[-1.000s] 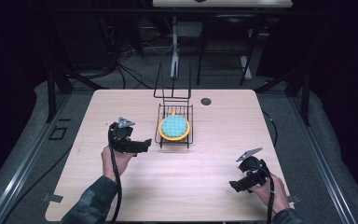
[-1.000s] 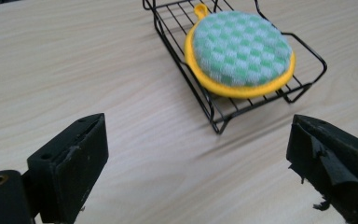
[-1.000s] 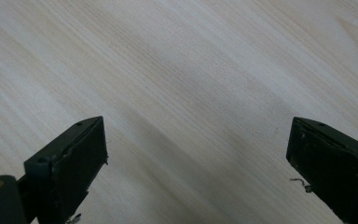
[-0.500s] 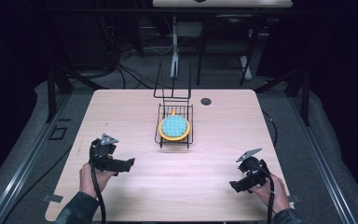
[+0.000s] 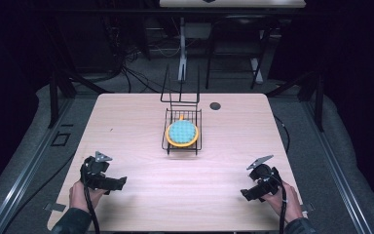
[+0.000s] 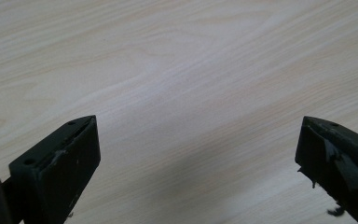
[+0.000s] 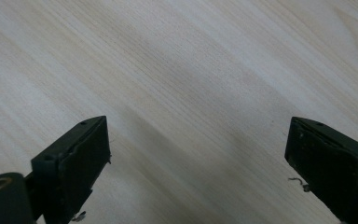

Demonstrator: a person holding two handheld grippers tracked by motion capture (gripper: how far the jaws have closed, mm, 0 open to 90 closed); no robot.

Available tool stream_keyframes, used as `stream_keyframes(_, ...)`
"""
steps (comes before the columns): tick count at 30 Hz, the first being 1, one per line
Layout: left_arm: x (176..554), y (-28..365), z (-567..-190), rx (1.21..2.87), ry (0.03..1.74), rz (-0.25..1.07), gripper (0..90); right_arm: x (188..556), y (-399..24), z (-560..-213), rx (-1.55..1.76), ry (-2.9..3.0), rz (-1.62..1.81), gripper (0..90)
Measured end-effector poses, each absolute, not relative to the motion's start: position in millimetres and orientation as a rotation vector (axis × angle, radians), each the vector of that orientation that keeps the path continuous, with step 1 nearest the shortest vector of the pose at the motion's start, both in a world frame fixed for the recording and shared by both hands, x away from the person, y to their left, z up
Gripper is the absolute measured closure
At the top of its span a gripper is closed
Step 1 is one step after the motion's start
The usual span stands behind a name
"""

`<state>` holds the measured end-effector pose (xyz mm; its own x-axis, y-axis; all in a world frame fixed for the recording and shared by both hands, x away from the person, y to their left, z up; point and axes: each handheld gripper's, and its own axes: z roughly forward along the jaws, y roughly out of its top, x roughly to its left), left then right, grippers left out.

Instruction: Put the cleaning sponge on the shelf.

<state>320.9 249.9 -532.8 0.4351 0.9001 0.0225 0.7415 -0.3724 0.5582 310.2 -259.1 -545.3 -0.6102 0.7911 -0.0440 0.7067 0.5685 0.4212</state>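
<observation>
Two open grippers (image 5: 119,183) (image 5: 246,194), one wire basket (image 5: 182,147)

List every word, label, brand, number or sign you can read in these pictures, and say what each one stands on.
None: no readable text on the black wire basket, the round blue pad in its orange rim, the pale wooden table or the small dark round disc near its far edge.
The open black jaws in both gripper views carry no print, just scuffs.

The left gripper (image 5: 119,184) now sits at the table's near left edge, well apart from the wire basket (image 5: 182,146), jaws spread empty.
</observation>
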Motion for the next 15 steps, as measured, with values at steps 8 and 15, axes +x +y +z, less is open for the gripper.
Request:
stream_keyframes(8, 326.1, 252.9, -540.2, 2.244, 1.389, 0.412, 0.0, 309.7, -257.3, -545.1, 1.243, 2.575, 0.544, 7.6)
stream_keyframes(15, 330.4, 252.3, -538.3, 2.188, 1.368, 0.385, 0.0, 310.7, -257.0, -546.9, 1.247, 2.589, 0.528, 7.6)
